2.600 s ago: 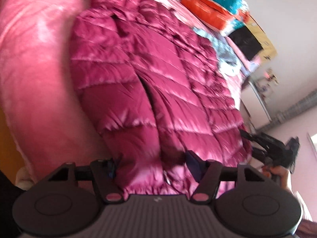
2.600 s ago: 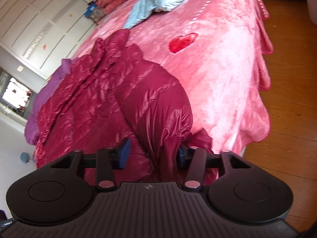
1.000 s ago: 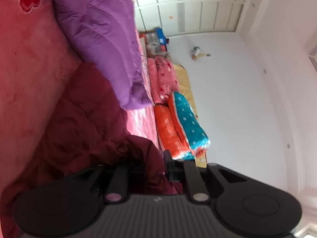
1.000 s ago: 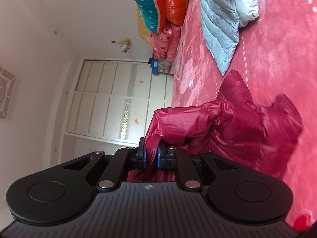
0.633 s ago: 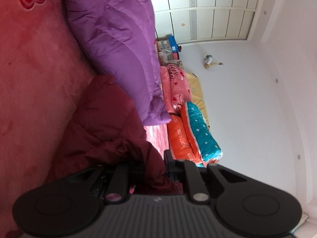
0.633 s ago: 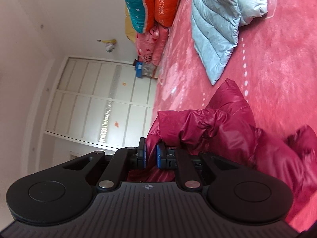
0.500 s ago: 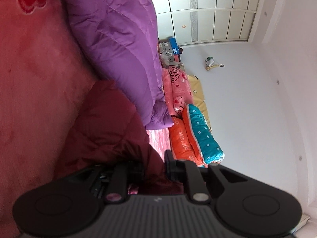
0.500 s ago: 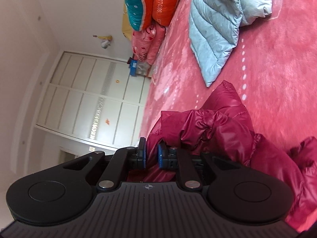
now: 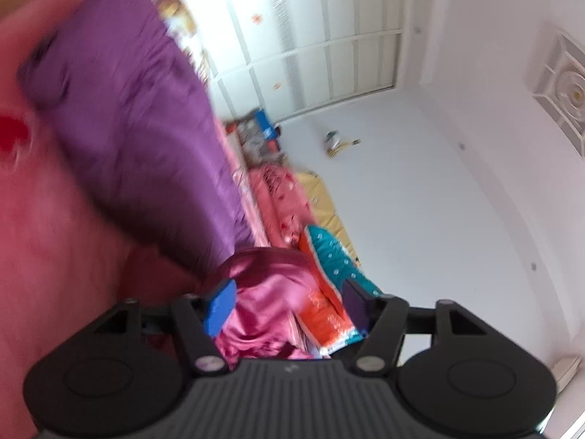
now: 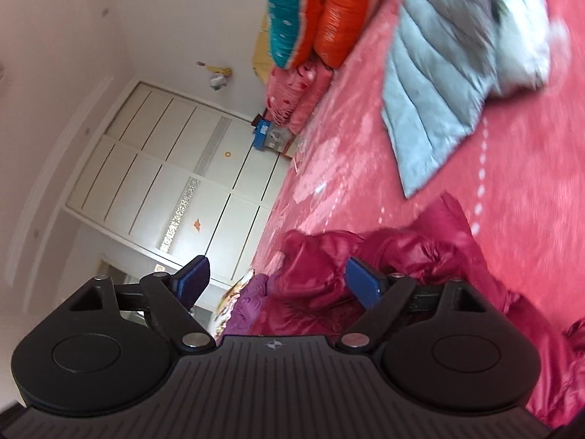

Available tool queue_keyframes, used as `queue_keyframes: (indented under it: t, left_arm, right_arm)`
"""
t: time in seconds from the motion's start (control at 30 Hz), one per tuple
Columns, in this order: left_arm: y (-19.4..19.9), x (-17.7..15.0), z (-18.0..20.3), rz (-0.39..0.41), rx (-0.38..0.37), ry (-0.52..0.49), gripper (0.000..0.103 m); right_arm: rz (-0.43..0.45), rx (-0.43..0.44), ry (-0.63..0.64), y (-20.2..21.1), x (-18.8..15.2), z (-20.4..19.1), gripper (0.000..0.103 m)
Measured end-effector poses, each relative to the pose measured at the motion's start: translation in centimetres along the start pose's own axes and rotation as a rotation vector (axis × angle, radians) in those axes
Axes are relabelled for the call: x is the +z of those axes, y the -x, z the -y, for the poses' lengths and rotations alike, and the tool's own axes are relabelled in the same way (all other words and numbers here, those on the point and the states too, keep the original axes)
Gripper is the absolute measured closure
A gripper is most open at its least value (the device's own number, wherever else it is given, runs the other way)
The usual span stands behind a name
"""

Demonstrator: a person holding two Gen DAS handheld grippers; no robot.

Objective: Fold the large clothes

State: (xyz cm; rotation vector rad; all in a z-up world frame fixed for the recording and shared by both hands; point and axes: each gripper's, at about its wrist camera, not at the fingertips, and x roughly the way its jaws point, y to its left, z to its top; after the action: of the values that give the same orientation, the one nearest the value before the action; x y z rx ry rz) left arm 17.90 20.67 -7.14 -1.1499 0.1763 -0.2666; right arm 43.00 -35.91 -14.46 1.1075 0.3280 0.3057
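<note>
The magenta puffer jacket (image 10: 420, 256) lies bunched on the pink bed cover (image 10: 512, 190), folded over on itself. In the left wrist view a shiny fold of the jacket (image 9: 270, 303) sits between the fingers. My left gripper (image 9: 289, 301) is open, its blue pads apart on either side of that fold. My right gripper (image 10: 281, 278) is open too, just above the jacket's edge, with nothing between its pads. Most of the jacket is hidden below both grippers.
A purple jacket (image 9: 139, 139) lies on the bed to the left. A pale blue jacket (image 10: 457, 66) lies further up the bed. Orange and teal bedding rolls (image 10: 310, 11) and pink ones are stacked by the wall. White wardrobe doors (image 10: 175, 175) stand behind.
Both grippers were shut on the jacket's hem and carried it up the bed over the rest. Both have now opened and let the hem go. The left wrist view is blurred by motion.
</note>
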Motion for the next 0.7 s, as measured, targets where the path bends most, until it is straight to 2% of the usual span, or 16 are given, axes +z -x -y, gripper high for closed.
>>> queue_keyframes:
  t: [0.1, 0.17, 0.23, 0.33, 0.4, 0.47, 0.63, 0.7]
  left_arm:
    - [1.2, 0.5, 1.1, 0.008, 0.014, -0.069, 0.038]
    - [1.7, 0.3, 1.8, -0.005, 0.032, -0.124, 0.038]
    - [2.1, -0.3, 2.2, -0.047, 0.066, -0.193, 0.038]
    - [2.3, -1.7, 2.6, -0.138, 0.141, -0.297, 0.038]
    - [2.9, -2.8, 2.3, -0.193, 0.196, -0.332, 0.038]
    - [3.3, -3.6, 1.9, -0.233, 0.231, -0.347, 0.038]
    - [3.4, -5.6, 0.9, -0.318, 0.294, -0.357, 0.038]
    - [3.0, -6.1, 0.4, -0.336, 0.3, -0.34, 0.038]
  right_arm:
    - [0.034, -0.01, 0.102, 2.0, 0.2, -1.8, 0.0]
    - [0.062, -0.046, 0.183, 3.9, -0.2, -3.0, 0.0]
    - [0.09, -0.094, 0.242, 6.1, -1.2, -3.6, 0.0]
    - [0.091, -0.216, 0.261, 8.7, -3.3, -2.6, 0.0]
    - [0.086, -0.3, 0.248, 10.4, -4.8, -1.3, 0.0]
    - [0.069, -0.335, 0.192, 11.4, -6.2, 0.8, 0.0]
    - [0.001, -0.33, 0.034, 11.0, -8.2, 4.8, 0.0]
    - [0.002, -0.277, -0.037, 10.4, -8.5, 5.8, 0.0]
